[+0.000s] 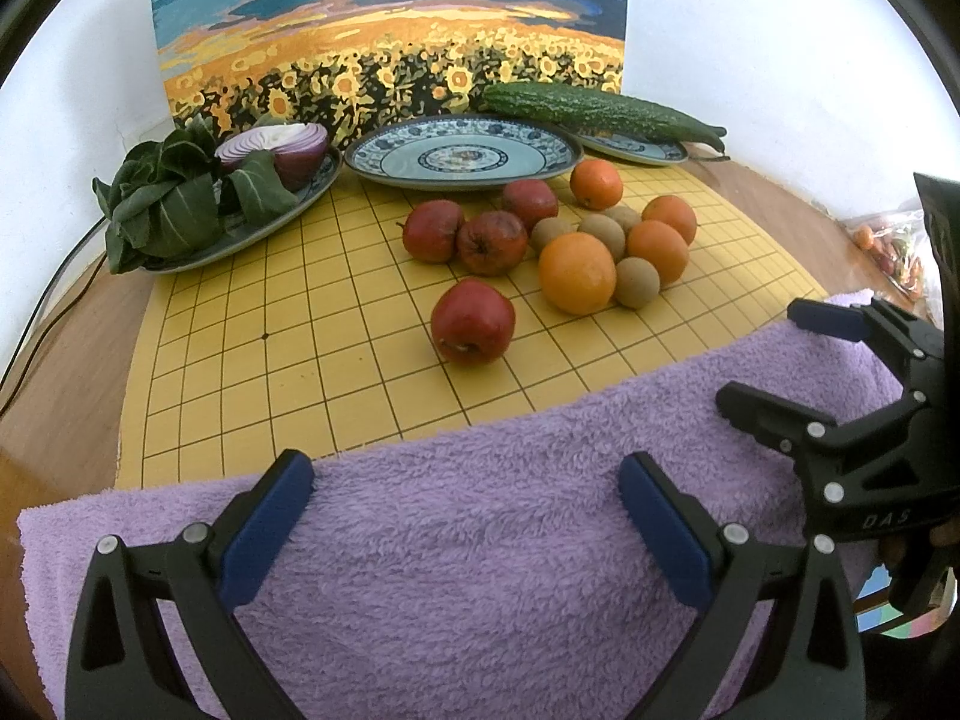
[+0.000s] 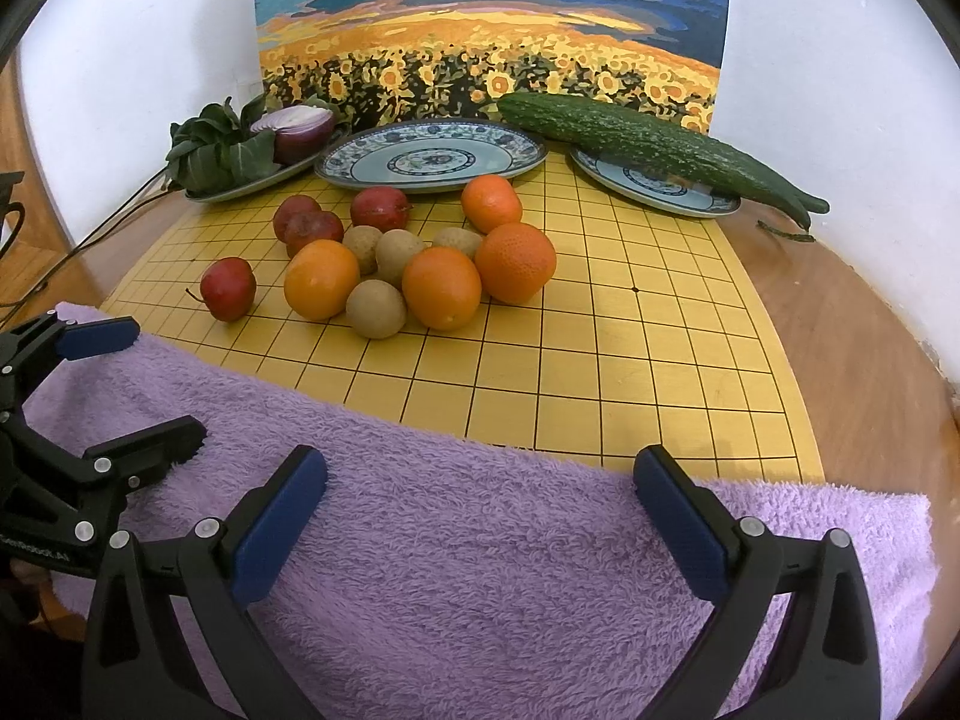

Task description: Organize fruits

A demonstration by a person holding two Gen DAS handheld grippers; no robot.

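Fruit sits loose on the yellow gridded board [image 1: 300, 348]: red apples [image 1: 473, 321], oranges [image 1: 577, 273], brown round longans [image 1: 637, 282], clustered near the empty blue-patterned ceramic plate [image 1: 462, 153]. Left tool [image 1: 465, 516] and right tool [image 2: 480, 510] both spread wide, holding nothing, above the purple fluffy towel [image 2: 480, 570].

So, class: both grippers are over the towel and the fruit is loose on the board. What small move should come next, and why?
Probably move the left gripper forward to the lone apple. Both grippers are open and empty over the towel; the right gripper is further from it. That apple stands apart from the pile, nearest the towel, and the middle plate is empty.
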